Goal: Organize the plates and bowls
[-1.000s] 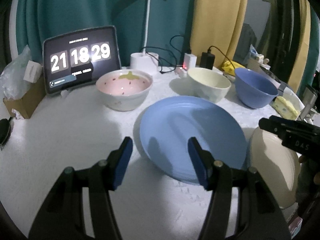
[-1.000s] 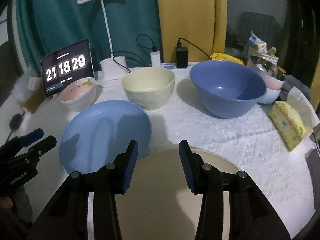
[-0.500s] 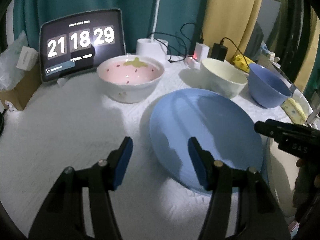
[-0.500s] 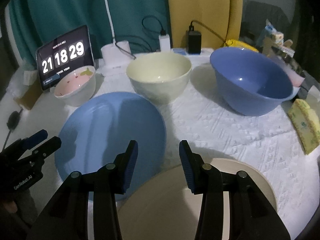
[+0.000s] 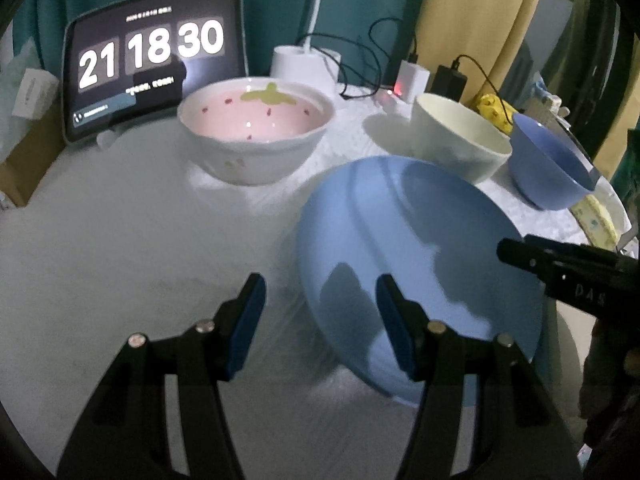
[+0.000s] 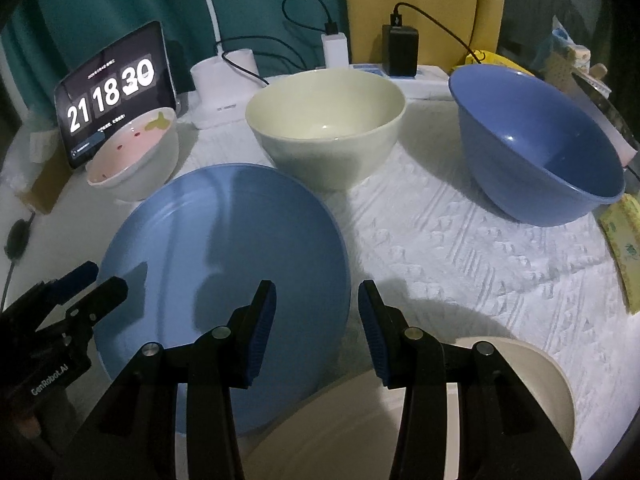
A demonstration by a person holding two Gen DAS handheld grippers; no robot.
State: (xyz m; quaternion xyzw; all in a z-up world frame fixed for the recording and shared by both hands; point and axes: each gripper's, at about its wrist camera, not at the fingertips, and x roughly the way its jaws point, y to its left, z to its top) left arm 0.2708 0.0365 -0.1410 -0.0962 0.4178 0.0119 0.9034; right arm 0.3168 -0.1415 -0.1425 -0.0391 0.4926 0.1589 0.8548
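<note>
Two plates sit at table centre: we log a glossy blue plate [image 6: 224, 280], smooth and bare, with a cream plate [image 6: 520, 384] at its 4 o'clock, mostly hidden under the right gripper [image 6: 316, 308]. Both the right gripper and the left gripper [image 5: 320, 300] gape wide, empty. Pink strawberry bowl [image 5: 256, 136], cream bowl [image 6: 326, 120] and blue bowl [image 6: 532, 148] stand at 12 o'clock. We cannot tell whether the plates overlap.

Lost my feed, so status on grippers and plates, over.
Left gripper open, right gripper open, both empty. Blue plate beside cream plate, unstacked. Three bowls behind, nothing blocking.
</note>
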